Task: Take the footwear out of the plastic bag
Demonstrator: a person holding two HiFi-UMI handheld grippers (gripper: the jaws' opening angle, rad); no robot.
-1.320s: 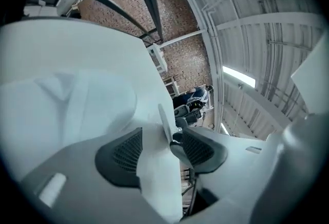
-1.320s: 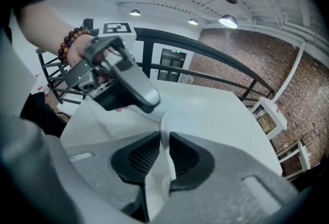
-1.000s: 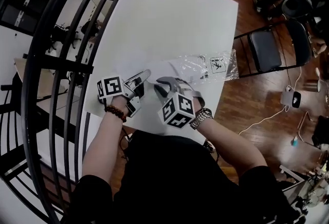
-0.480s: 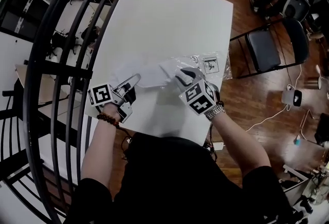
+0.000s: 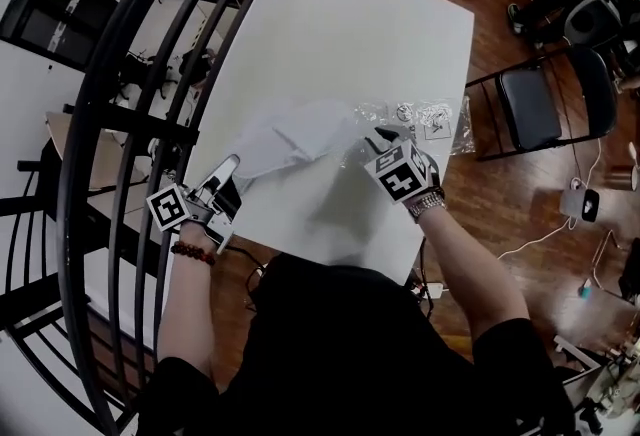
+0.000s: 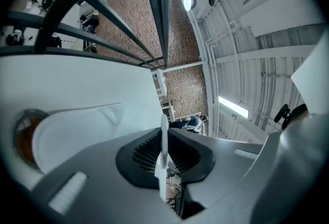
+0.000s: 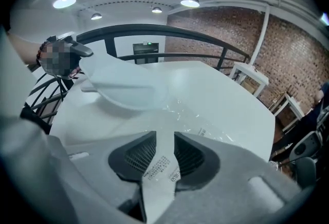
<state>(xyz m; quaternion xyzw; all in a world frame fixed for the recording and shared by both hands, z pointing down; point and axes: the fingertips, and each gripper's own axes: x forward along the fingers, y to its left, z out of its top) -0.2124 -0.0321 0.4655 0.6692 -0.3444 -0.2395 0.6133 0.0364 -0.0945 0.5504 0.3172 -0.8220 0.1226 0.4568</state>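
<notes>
Both arms reach fwd over the white worktop (image 5: 340, 24), spread well apart. Left arm runs nearly straight up from the shoulder, w/ a bead bracelet (image 5: 185, 252) on the wrist. It ends at the worktop's 8 o'clock edge, beside the black railing (image 5: 110, 94). Right forearm angles in from 5 o'clock, wrist w/ a metal band (image 5: 427, 206), and ends near the 4 o'clock side.

The left hand-held gripper (image 5: 230, 166) points toward 1 o'clock. Its own view shows the jaws (image 6: 163, 138) pinched tight on a thin white edge, which is the near end of the slipper (image 5: 290, 139). The slipper is white and flat. It stretches from those jaws toward 2 o'clock and looks raised off the worktop in the right gripper view (image 7: 126, 87); its pale body fills the left side of the left gripper view (image 6: 87, 130).

The right hand-held gripper (image 5: 378, 136) points toward 11 o'clock. Its jaws (image 7: 160, 151) are clamped on a strip of the plastic bag (image 5: 425, 119) (small print shows on the pinched strip). The rest of the bag is clear, crumpled film (image 7: 198, 115) lying at the 3 o'clock edge, just beside that gripper. The slipper's far end meets the bag at the gripper; can't tell how much of it is inside.

A black folding chair (image 5: 535, 104) stands on the wood floor off the 3 o'clock side.
</notes>
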